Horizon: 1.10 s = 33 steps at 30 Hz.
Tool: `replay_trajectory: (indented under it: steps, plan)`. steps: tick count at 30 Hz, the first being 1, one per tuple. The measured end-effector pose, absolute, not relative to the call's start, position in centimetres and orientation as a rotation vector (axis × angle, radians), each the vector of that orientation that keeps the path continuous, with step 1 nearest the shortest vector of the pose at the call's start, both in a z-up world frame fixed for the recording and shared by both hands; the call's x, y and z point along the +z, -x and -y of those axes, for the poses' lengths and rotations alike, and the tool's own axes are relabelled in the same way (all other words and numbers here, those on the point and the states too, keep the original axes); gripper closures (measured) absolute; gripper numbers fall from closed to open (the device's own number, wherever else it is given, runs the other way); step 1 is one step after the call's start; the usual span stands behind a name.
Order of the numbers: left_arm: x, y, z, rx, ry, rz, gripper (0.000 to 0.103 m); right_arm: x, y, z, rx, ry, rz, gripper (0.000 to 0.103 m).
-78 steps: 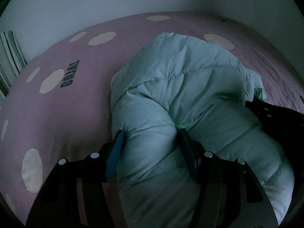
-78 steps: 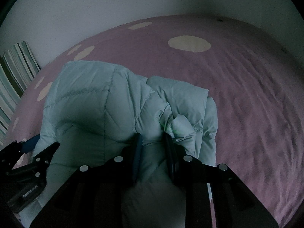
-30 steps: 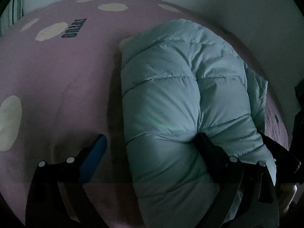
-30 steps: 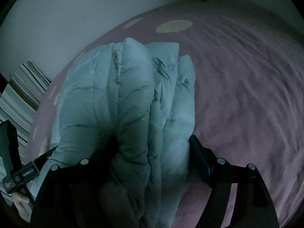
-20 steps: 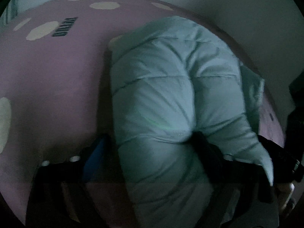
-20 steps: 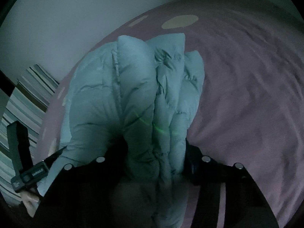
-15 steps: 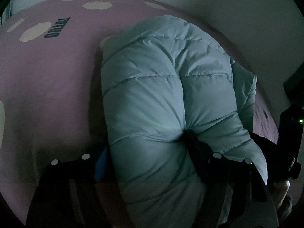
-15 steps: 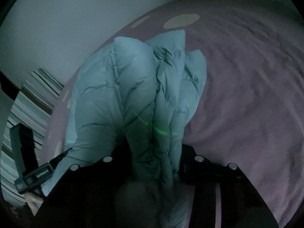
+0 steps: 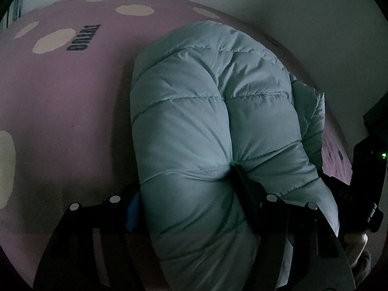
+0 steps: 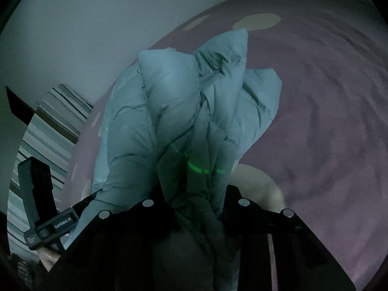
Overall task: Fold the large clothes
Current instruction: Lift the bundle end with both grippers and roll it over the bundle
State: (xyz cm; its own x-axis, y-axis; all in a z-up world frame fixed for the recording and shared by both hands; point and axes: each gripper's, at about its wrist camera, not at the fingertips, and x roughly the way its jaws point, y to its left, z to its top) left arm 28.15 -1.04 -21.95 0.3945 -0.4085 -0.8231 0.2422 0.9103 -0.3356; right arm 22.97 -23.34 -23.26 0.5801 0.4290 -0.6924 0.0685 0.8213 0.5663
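A pale mint quilted puffer jacket is lying bunched up on a bed covered by a pink sheet with cream spots. The left gripper is clamping a thick roll of the jacket near its lower end; its jaws have just been closing, and the right-hand finger is pressing a deep dent into the padding while the blue-padded finger is sitting against the roll's other side. The right gripper is pinching a gathered bundle of the jacket's folds, its jaws also having just been closing and now standing narrow with fabric squeezed between them. A green line of light is falling across the folds just above that grip.

Dark lettering is printed on the sheet beside a cream spot, upside down and not clearly readable. In the right wrist view, the other tool's body is showing a label reading "GenRobot.AI". A striped cloth is lying at the bed's far left edge, below a plain wall
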Motion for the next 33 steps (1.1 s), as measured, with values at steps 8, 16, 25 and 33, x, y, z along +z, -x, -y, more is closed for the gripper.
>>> replay_trajectory:
  steps: [8,16,25,33]
  plan:
    - [-21.9,-29.2,-2.7,-0.345,0.198,-1.077,0.037,-23.5,-26.0,20.2,0.297,-0.572,-0.957,0.073]
    - [-21.9,-28.8,-3.6,-0.338,0.199,-1.071,0.037,-24.4,-26.6,20.7,0.322,-0.594,-0.962,0.073]
    - [-21.9,-29.0,-3.6,-0.333,0.193,-1.070,0.036,-24.4,-26.3,21.5,0.317,-0.610,-0.960,0.073]
    - [-21.7,-28.7,-3.6,-0.327,0.182,-1.065,0.033,-24.5,-26.2,21.7,0.301,-0.639,-0.960,0.066]
